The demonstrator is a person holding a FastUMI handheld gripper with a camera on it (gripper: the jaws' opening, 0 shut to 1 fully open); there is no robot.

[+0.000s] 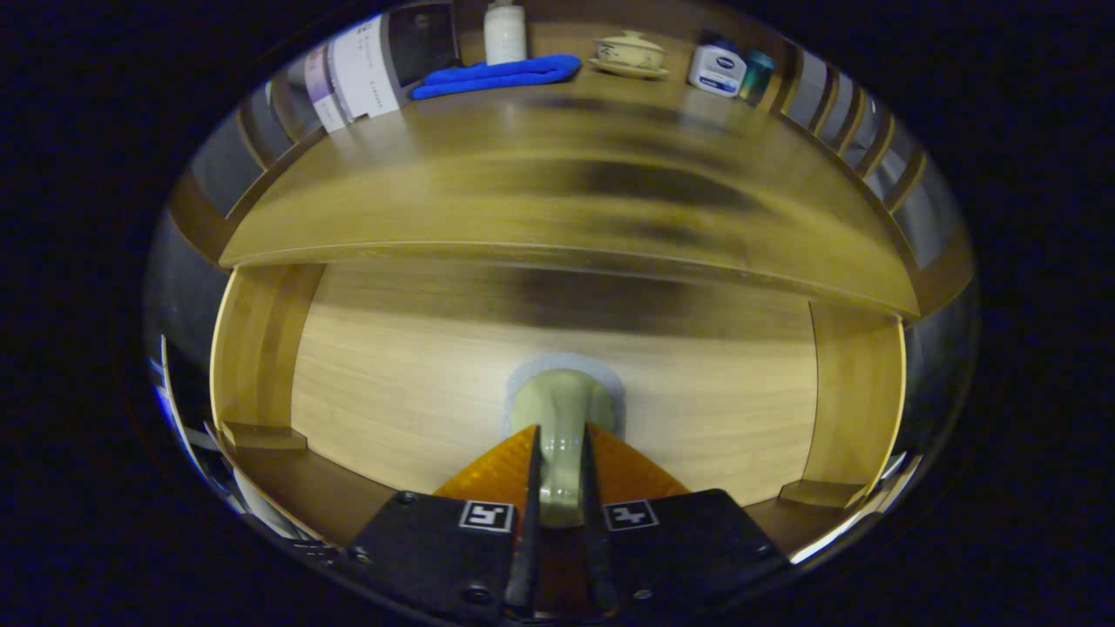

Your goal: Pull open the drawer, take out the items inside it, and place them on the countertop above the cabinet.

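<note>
Jaws (pixel 557 475) clamping drawer knob (pixel 562 418) — between them

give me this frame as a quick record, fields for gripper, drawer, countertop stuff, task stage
gripper: gripper fingers closed on both sides of the drawer knob
drawer: drawer front looks closed, inside hidden
countertop: countertop holds a blue cloth, white bottle, lidded cup on saucer, white jar, all at its far edge
task stage: gripping knob, nothing taken out yet

drawer front (pixel 557 383) blocks ahead, countertop (pixel 557 192) middle bare, items along back
</note>
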